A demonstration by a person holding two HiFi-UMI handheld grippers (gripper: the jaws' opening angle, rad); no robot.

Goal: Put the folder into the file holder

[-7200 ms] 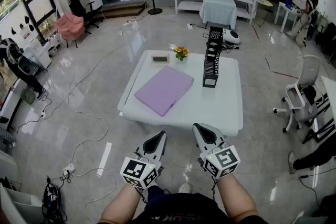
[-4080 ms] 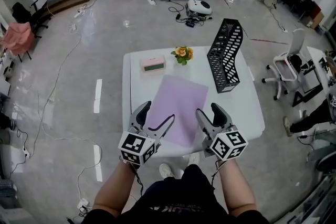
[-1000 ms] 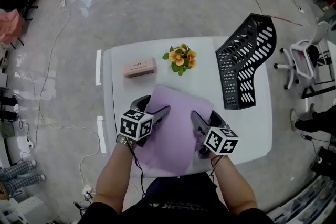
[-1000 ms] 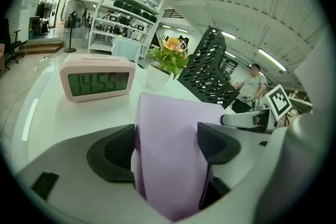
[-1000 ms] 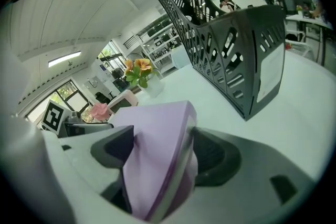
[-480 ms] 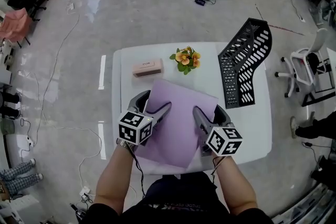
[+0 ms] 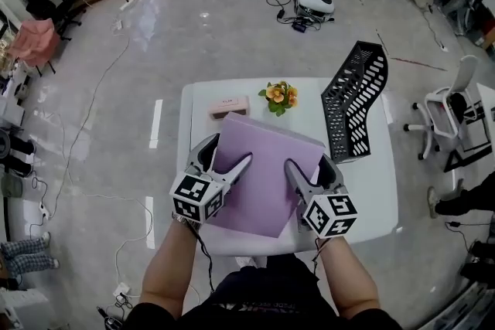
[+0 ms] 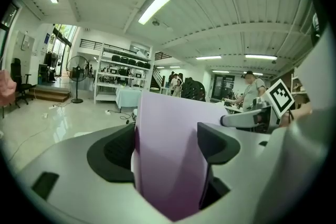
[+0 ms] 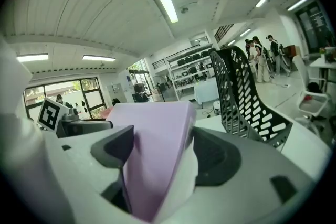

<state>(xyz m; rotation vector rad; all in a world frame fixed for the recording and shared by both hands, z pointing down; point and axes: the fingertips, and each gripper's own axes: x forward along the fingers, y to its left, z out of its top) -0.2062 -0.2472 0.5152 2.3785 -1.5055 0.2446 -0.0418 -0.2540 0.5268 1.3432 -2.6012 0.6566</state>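
Lilac folder [image 7: 267,182] held above the white table [image 7: 371,197]; my left gripper [image 7: 224,158] and right gripper [image 7: 309,168] each clamp a side edge; black mesh file holder [image 7: 354,100] at two o'clock; best to move both hands together, aiming the far edge at a slot.

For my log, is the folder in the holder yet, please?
Not yet: the left gripper and right gripper clamp the folder over the table, left of the holder.
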